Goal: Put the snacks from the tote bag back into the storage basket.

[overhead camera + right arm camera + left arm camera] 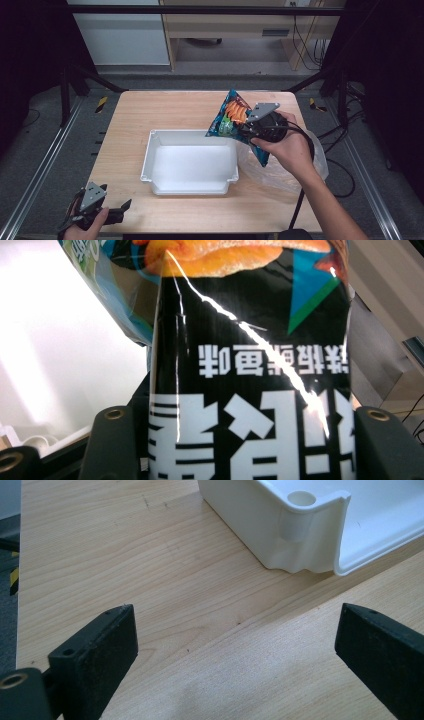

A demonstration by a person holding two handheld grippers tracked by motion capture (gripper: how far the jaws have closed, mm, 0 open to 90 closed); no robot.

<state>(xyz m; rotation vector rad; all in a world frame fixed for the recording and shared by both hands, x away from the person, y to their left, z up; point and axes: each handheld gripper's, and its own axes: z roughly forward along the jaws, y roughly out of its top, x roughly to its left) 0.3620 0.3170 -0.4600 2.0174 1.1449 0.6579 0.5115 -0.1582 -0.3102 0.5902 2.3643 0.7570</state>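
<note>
We find the right hand-held gripper (248,131) pinching the snack bag (231,116) aloft over the tray's (150,165) right rim, the left hand-held gripper (117,212) spread above the bench (165,107); we judge the bag light, crinkly, slippery, best held by its flat edge.

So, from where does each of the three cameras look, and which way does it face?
High view: above the person's side, facing forward and down on the table; both forearms and grippers show.
Left gripper view: rides the left gripper, looks between its open jaws at a tray corner.
Right gripper view: rides the right gripper, looks along jaws shut on a snack bag.
Shared: the tray and the bag also appear from above.
</note>
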